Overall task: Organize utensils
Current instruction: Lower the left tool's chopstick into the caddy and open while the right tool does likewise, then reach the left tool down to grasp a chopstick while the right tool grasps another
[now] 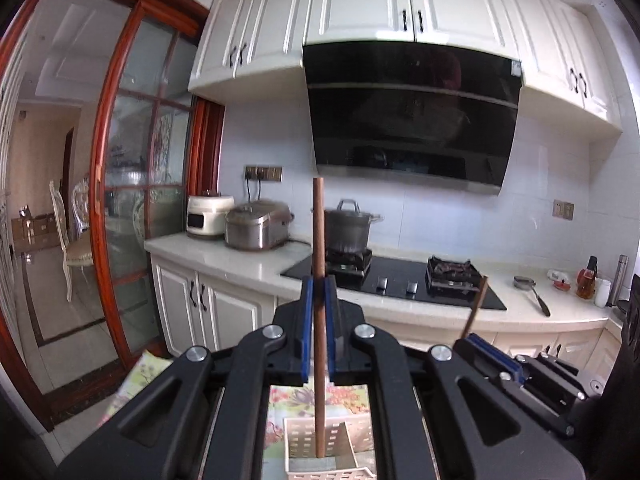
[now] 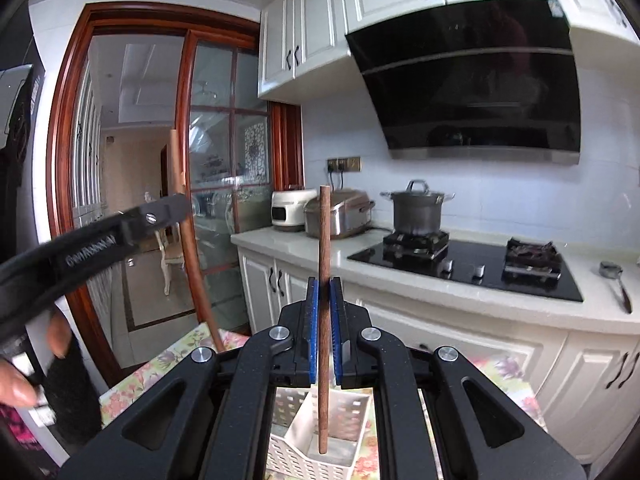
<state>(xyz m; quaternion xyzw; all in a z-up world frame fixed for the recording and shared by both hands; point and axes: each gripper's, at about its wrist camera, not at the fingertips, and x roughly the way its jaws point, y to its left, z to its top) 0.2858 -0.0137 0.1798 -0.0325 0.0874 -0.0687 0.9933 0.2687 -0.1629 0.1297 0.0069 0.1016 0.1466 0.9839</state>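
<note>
My left gripper [image 1: 319, 284] is shut on a brown wooden chopstick [image 1: 319, 240] that stands upright, its lower end inside a white perforated basket [image 1: 300, 436] on a floral cloth. My right gripper [image 2: 324, 286] is shut on a second brown chopstick [image 2: 324, 240], also upright, with its lower end in the same white basket [image 2: 352, 412]. The right gripper also shows in the left wrist view [image 1: 478, 344] at lower right, holding its chopstick [image 1: 478, 300]. The left gripper shows in the right wrist view [image 2: 160, 216] at left with its chopstick [image 2: 196, 272].
A floral tablecloth [image 2: 168, 360] covers the table under the basket. Behind is a kitchen counter [image 1: 248, 264] with a black hob [image 1: 396, 280], a steel pot [image 1: 347, 228], two cookers [image 1: 256, 226] and a ladle [image 1: 532, 290]. A wooden glass door [image 1: 132, 184] stands at left.
</note>
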